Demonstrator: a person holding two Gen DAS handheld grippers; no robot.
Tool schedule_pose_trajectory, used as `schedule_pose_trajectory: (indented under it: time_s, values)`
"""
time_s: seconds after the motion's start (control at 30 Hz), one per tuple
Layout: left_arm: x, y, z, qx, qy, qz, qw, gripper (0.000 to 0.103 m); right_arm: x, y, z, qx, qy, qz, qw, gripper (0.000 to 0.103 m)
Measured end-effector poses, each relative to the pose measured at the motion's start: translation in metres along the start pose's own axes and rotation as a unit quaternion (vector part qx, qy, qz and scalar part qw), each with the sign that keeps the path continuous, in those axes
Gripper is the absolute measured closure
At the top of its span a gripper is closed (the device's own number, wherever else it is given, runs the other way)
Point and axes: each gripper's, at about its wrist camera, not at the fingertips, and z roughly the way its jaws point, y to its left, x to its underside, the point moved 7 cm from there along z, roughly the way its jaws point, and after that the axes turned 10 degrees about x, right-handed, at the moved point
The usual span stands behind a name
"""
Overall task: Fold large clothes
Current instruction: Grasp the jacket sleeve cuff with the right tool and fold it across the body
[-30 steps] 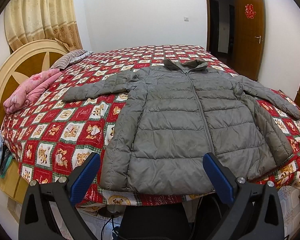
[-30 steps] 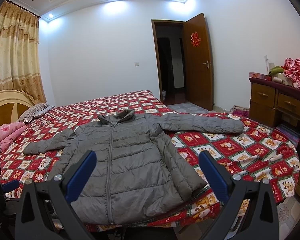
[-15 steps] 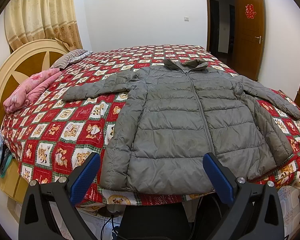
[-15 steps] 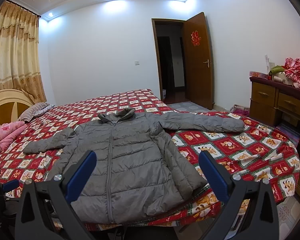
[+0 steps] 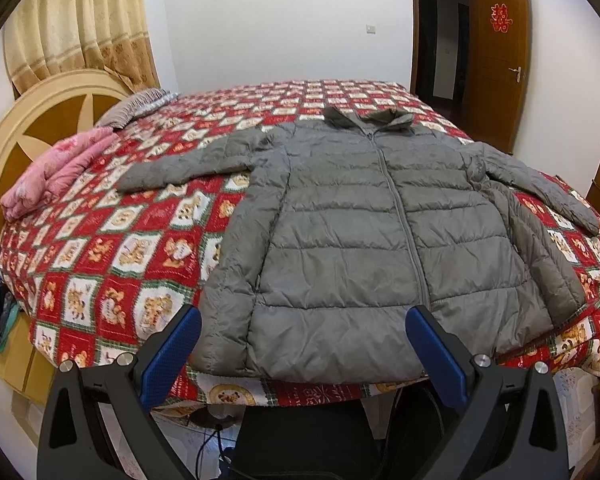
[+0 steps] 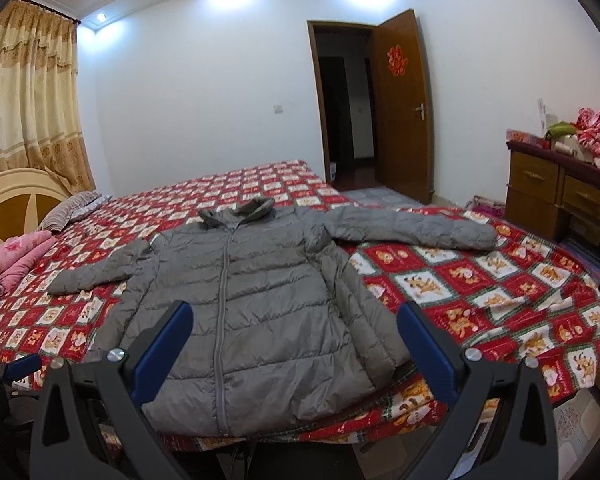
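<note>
Grey puffer jacket (image 5: 352, 240) lies flat, zipped, sleeves spread.

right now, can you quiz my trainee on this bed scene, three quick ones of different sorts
1. True or false: the jacket is zipped shut and lies front up on the bed.
2. Multiple choice: the left gripper and right gripper are A) both shut on the jacket, B) both open and holding nothing, C) one open, one shut.
3. Fill in: the pink blanket lies near the ____, apart from the jacket.

Key: 1 true; 2 B; 3 headboard
</note>
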Motion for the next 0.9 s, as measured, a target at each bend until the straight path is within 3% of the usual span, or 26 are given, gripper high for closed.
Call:
schedule_pose_trajectory:
  time_s: [0.2,0.4,0.53,0.67,0.77,0.9]
  values:
    - [-0.011,0.017,0.024,0.075,0.017,-0.025,0.9967,0.001,-0.001,-0.037,0.037,0.009,0.038,0.037,0.999,0.0]
    - [-0.071,0.054,0.042,0.067,-0.031,-0.015,0.9972,0.001,-0.041,-0.132,0.093,0.041,0.07,0.123,0.989,0.0]
    - [-0.12,0.088,0.072,0.043,-0.048,-0.022,0.9977,0.001,-0.067,-0.214,0.14,0.084,0.092,0.204,0.971,0.0]
    - [-0.144,0.117,0.114,0.02,-0.042,-0.037,0.9982,0.001,-0.076,-0.3,0.204,0.115,0.112,0.302,0.94,0.005]
    - [-0.154,0.128,0.143,0.02,-0.029,-0.043,0.9985,0.001,-0.065,-0.342,0.249,0.136,0.139,0.355,0.914,0.007]
    - [-0.163,0.136,0.176,0.021,-0.022,-0.045,0.9985,0.001,-0.044,-0.366,0.3,0.152,0.175,0.407,0.883,0.013]
